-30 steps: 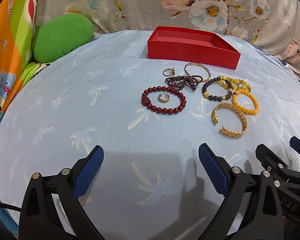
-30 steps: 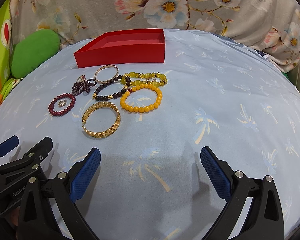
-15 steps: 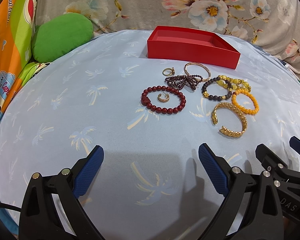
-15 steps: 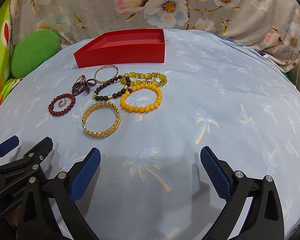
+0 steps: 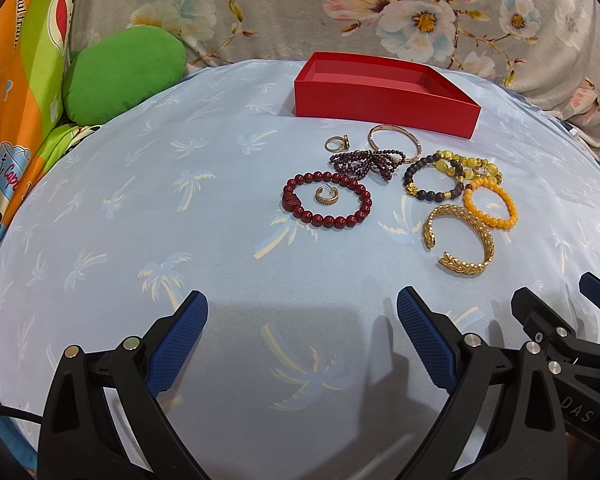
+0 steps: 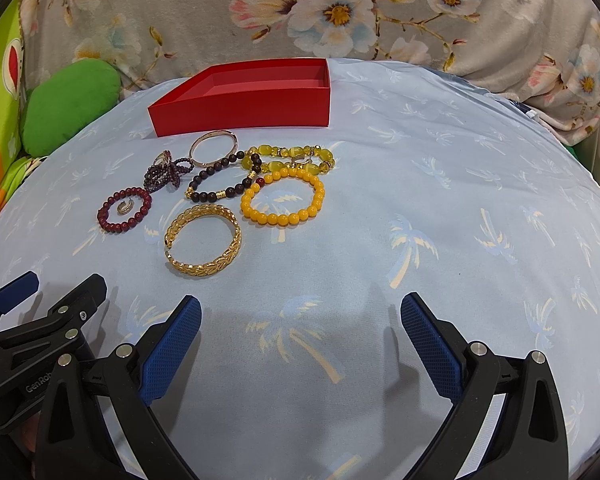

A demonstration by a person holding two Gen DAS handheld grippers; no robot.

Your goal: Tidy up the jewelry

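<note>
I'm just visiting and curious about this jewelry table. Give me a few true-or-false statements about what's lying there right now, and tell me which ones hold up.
1. The red box has jewelry in it. False: what shows of its inside is bare, and all the pieces lie on the blue cloth.
2. A small gold earring lies inside the dark red bead bracelet. True.
3. The left gripper is clamped on a bracelet. False: it is open and holds nothing.
4. The gold cuff bracelet is the piece nearest the right gripper. True.
5. The right gripper is open. True.
</note>
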